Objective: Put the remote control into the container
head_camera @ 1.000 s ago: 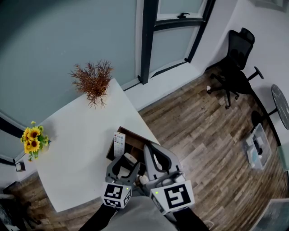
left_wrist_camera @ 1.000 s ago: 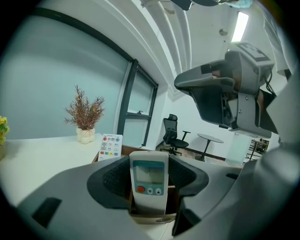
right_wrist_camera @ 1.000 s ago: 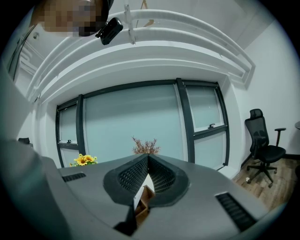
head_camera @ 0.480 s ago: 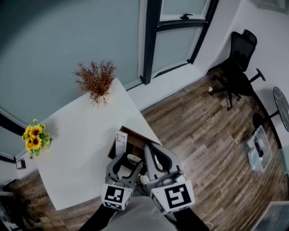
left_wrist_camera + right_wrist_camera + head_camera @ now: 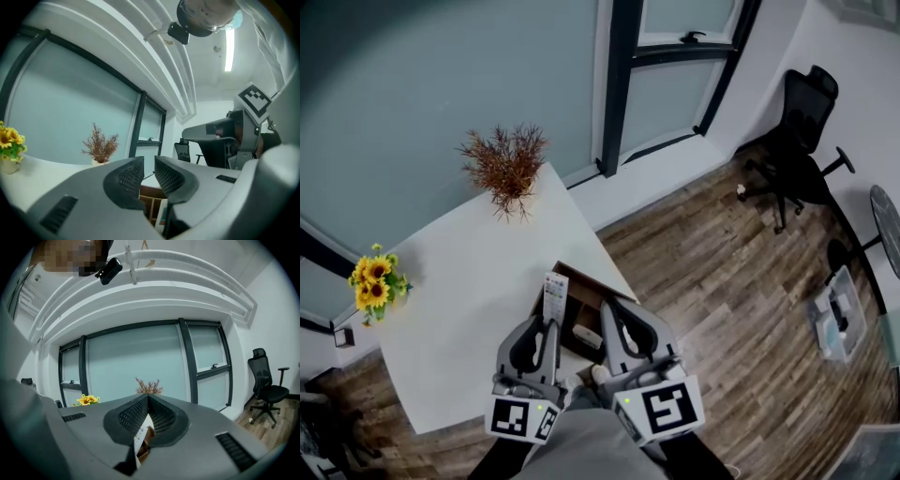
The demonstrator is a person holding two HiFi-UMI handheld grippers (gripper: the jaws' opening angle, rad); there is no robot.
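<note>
Left tongs [image 5: 547, 324], whose jaws had just been closing, stood narrowly apart with nothing between them. Just ahead, the remote control [image 5: 553, 292] stood on end at the left wall of the container [image 5: 579, 286]. Right tongs [image 5: 611, 307] were closed tip to tip, empty. We judged that a nudge could topple the remote onto the tabletop [image 5: 459, 300] or slide the container off its edge. Sunflowers [image 5: 373, 281], dried plant [image 5: 506, 169] and chair [image 5: 797, 150] stood well clear; nothing barred the way.

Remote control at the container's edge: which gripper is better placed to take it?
Probably left: the left gripper points at the remote control, jaws just closing, nothing between them. The right gripper is shut, farther right over the container.
</note>
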